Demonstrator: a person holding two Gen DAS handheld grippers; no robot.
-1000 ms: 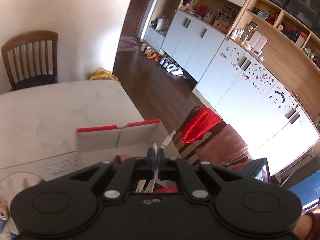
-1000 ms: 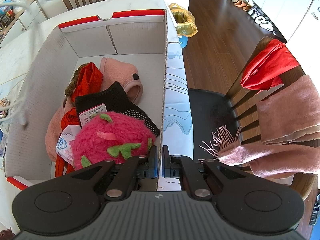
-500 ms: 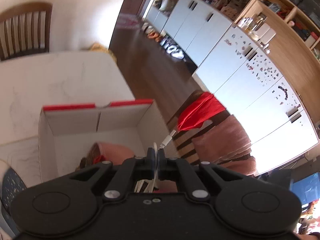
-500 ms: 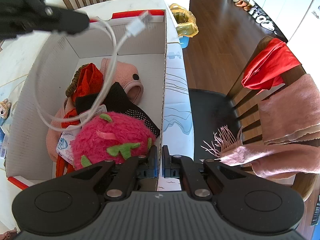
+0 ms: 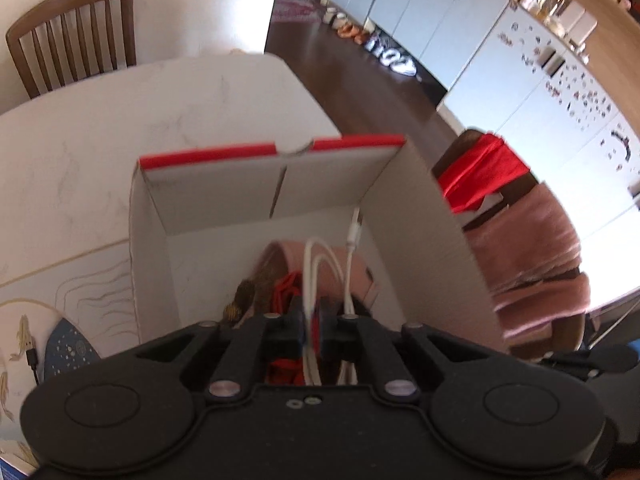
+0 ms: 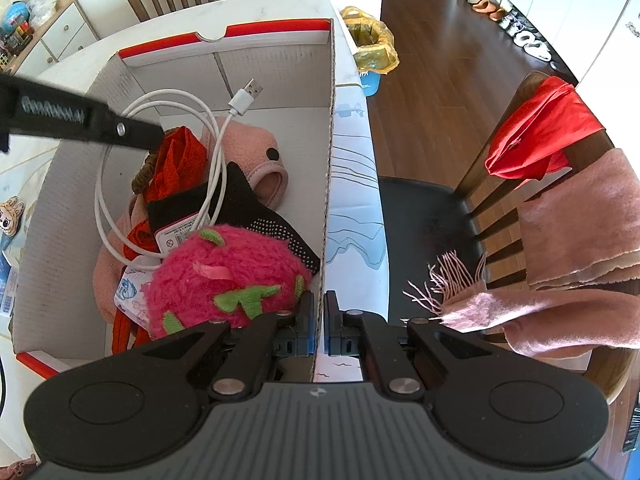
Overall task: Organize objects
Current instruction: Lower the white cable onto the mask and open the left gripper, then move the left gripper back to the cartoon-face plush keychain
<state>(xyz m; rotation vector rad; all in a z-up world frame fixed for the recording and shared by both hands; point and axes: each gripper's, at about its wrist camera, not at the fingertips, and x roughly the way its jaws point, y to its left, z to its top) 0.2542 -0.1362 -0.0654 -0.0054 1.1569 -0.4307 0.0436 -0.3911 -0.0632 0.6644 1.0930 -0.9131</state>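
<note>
A white cardboard box with red rims stands on the table; it also shows in the left wrist view. My left gripper is shut on a coiled white USB cable and holds it inside the box. From the right wrist view the left gripper reaches in from the left, and the cable hangs over the clothes. My right gripper is shut on the box's right wall at its near corner. A pink plush toy lies in the box.
The box also holds a pink hat, a red cloth and a black glove. A chair with a red cloth and pink scarf stands right of the table. Another chair is at the far end.
My left gripper has moved over and down into the box with the cable. The cable's loops now rest on the clothes. The right gripper has stayed clamped on the box wall.
</note>
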